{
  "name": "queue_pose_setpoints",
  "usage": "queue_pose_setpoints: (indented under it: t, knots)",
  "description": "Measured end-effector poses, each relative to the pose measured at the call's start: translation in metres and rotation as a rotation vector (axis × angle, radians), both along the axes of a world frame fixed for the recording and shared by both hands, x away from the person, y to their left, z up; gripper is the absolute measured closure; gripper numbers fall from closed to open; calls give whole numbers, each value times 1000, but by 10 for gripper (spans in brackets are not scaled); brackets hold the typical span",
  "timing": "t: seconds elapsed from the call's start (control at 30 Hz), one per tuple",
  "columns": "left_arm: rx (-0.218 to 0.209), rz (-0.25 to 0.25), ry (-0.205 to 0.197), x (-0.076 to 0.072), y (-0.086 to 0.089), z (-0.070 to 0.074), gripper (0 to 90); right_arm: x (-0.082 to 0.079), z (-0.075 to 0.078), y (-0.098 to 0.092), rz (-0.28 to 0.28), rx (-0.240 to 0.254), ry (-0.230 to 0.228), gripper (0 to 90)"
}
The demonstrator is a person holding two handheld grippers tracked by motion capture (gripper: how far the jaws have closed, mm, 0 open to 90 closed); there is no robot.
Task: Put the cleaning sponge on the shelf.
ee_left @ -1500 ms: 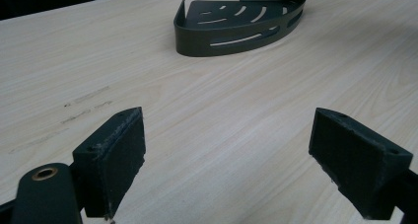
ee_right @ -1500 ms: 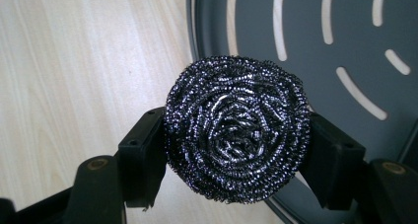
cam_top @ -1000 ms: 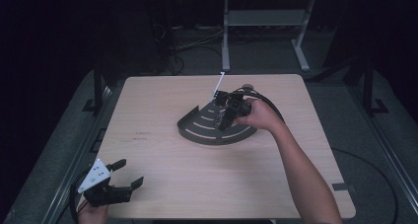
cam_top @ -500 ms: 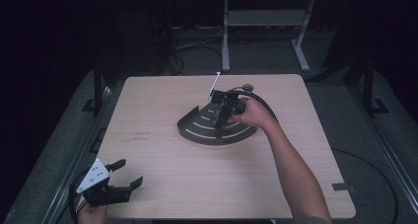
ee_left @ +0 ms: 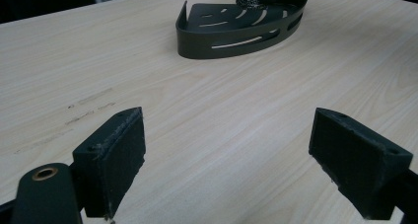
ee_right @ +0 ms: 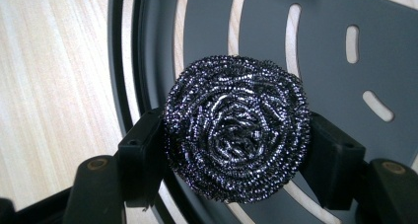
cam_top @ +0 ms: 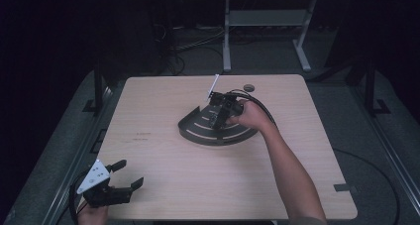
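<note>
Scourer over tray

High view above near table edge, left gripper view low, both sharing dark tray, right gripper view close.

Black claws, grey three-cornered plate, trailing black cable

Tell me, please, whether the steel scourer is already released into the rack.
Not released: the right gripper clamps the scourer above the rack.
</note>
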State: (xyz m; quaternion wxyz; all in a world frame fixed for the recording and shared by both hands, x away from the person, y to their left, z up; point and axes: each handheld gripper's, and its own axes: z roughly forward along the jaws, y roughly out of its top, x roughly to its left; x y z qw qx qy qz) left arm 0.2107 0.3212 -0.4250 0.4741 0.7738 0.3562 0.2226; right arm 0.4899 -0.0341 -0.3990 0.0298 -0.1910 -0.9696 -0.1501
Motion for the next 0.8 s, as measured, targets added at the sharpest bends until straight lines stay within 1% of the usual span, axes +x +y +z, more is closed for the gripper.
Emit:
queue_pose_setpoints:
  t: [0.07,0.17,0.33,0.47,0.6,0.67,0.77,0.8]
  knots:
    - [1,3,0,0,0,0,133,2,-3,-1,-14,-4,5,325]
    - [2,2,-2,0,0,0,133,3,-8,0,-15,-14,9,324]
    - [-3,0,-1,0,0,0,133,6,-12,3,-20,-6,17,324]
    - [-1,0,-2,0,0,0,133,6,-16,6,-19,-24,15,323]
    - [-4,-1,2,0,0,0,133,7,-19,7,-33,-15,25,323]
    - [0,-2,-1,0,0,0,133,8,-23,7,-33,-25,30,322]
    - [-2,-1,0,0,0,0,133,9,-25,6,-40,-21,33,322]
    - [-1,-1,2,0,0,-1,133,9,-26,6,-40,-24,28,323]
